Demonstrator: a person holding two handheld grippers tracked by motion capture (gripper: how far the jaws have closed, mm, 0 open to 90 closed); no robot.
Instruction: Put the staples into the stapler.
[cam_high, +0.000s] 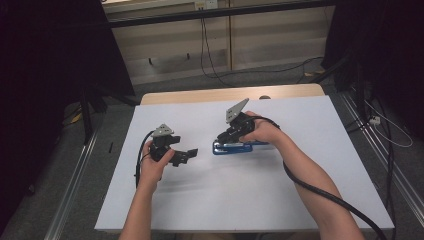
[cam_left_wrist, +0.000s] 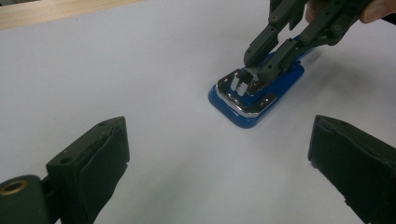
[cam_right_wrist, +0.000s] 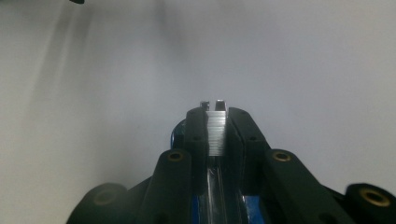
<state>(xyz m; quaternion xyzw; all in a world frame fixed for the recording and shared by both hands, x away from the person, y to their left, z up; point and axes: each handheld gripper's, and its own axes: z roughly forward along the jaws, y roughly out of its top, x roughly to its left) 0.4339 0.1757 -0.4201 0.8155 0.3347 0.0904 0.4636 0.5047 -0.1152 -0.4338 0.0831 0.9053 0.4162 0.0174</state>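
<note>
No lettering, label or number (on any surface) can be read.

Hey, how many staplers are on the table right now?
1. The blue stapler lies open near the middle of the white table, under the right hand-held gripper, which is shut on a strip of staples over its chrome track.

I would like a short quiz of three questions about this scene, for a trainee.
1. True or false: the left hand-held gripper holds the blue stapler.
2. What does the right hand-held gripper grip?
A. a pen
B. a strip of staples
C. a cable
3. What colour is the table cover?

Key: 1 false, its jaws are open and apart from it; 2 B; 3 white.
</note>
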